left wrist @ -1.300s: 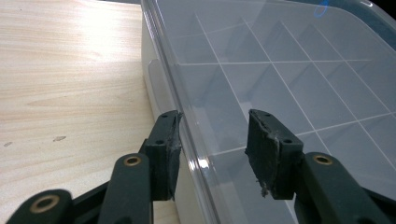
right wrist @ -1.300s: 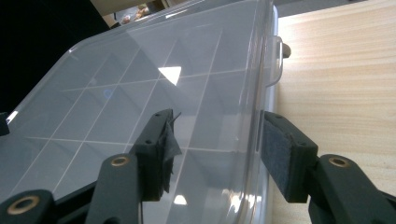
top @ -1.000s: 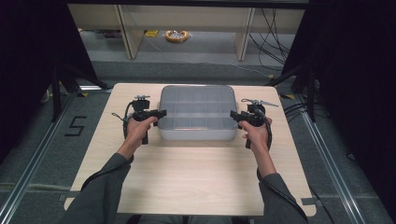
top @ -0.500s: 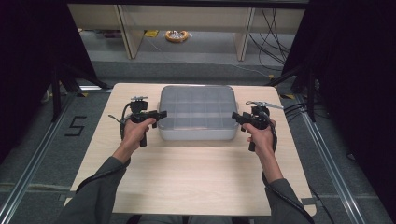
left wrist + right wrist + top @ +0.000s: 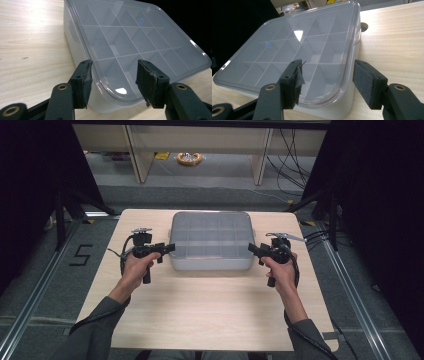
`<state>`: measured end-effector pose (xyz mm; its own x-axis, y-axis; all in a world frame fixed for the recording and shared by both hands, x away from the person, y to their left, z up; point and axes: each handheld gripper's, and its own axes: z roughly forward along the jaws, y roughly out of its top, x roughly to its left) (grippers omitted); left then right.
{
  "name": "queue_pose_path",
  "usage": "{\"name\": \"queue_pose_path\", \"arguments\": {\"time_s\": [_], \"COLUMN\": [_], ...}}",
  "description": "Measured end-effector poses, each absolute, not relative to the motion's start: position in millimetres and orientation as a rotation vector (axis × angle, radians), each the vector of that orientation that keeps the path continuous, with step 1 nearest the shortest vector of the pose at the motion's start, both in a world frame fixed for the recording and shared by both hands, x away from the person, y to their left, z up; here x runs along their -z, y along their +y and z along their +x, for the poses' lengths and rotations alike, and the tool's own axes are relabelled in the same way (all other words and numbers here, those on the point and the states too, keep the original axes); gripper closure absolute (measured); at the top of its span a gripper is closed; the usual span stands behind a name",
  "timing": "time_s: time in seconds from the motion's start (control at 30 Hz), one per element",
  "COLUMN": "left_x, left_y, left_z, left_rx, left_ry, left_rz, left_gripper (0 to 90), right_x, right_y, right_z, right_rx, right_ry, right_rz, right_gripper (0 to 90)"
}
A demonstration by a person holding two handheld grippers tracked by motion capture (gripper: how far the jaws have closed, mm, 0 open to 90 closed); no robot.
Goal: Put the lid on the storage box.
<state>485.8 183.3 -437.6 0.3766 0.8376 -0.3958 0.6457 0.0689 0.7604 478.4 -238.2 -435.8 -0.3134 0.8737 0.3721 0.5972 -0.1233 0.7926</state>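
A translucent grey plastic compartment box with a clear lid (image 5: 211, 241) sits on the pale wooden bench (image 5: 210, 320) toward 12 o'clock from its middle. The left gripper (image 5: 169, 248) hovers just beside the box's 9 o'clock side, its fingers (image 5: 83, 85) spread apart and holding nothing. The right gripper (image 5: 253, 249) hovers at the 3 o'clock side, fingers (image 5: 367, 83) likewise apart and empty, near the lid's front corner.

The box's (image 5: 130, 50) near corner is hidden behind the black pads in both gripper views, its compartments show only hazily through the lid, and the small yellow thing (image 5: 189, 158) on the floor beyond the table (image 5: 210, 315) is too small to identify.
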Motion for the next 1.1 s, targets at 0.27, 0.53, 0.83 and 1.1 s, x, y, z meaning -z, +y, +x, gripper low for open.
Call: {"name": "queue_pose_path", "arguments": {"time_s": [0.27, 0.53, 0.83, 1.1], "left_x": [443, 448, 448, 449], "left_y": [185, 189, 186, 177], "left_z": [467, 452, 441, 428], "left_rx": [-0.21, -0.197, -0.207, -0.202], "left_ry": [1.293, 1.262, 1.233, 1.223], "left_rz": [1.652, 1.667, 1.698, 1.714], "left_gripper": [42.5, 40.3, 35.3, 30.0], "right_x": [439, 444, 442, 443], "right_y": [-242, -246, -240, -239], "right_z": [468, 456, 449, 443], "right_rx": [-1.438, -1.46, -1.464, -1.466], "right_ry": [1.866, 1.893, 1.896, 1.929], "right_rz": [1.63, 1.61, 1.591, 1.578], "right_gripper": [39.0, 37.3, 33.2, 31.2]}}
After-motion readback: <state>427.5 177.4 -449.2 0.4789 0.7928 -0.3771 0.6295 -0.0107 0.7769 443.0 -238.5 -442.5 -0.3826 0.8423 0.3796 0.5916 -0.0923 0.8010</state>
